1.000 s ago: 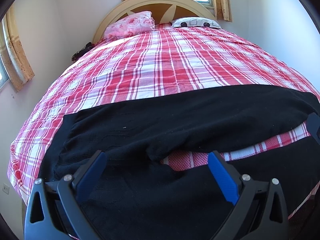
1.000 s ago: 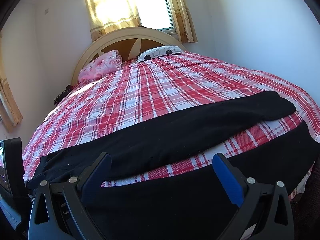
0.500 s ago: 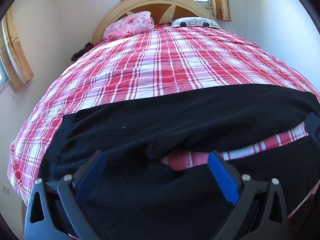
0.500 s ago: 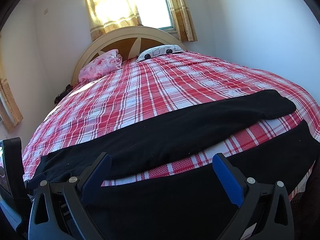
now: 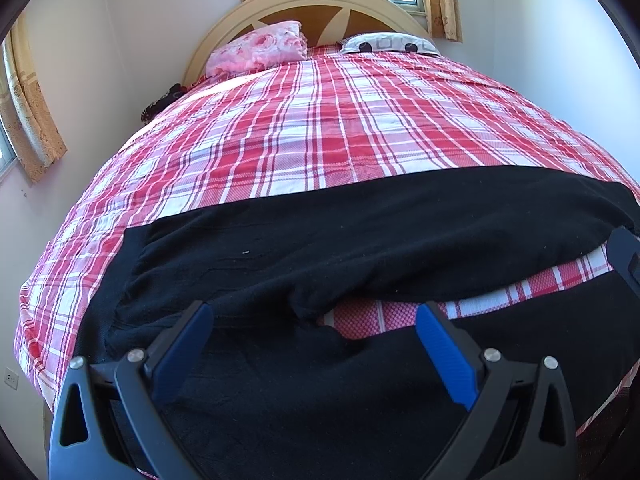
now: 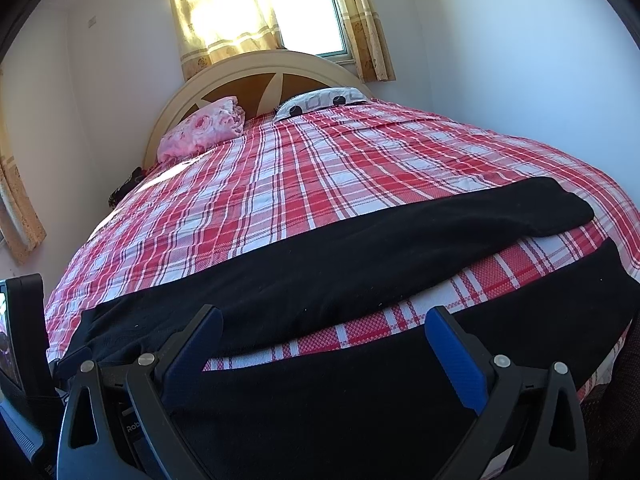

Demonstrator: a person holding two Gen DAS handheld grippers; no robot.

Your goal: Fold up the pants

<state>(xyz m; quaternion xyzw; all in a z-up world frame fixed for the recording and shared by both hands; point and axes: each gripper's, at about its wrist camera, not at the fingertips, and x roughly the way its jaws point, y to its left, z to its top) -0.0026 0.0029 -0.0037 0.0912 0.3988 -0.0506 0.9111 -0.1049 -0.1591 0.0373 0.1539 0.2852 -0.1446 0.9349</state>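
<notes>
Left wrist, black pants (image 5: 360,248) spread flat, legs parted

Black pants (image 5: 360,248) run under both housings at 6 o'clock, near leg's hem cut off at 4 o'clock in the right wrist view, dark item (image 6: 124,190) at 9 o'clock by the bed (image 6: 320,184) too small to identify.

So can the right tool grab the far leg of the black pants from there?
Probably yes. The right tool is open and empty, and nothing lies between it and the far leg of the black fabric pants, flat on the red plaid bedspread.
</notes>
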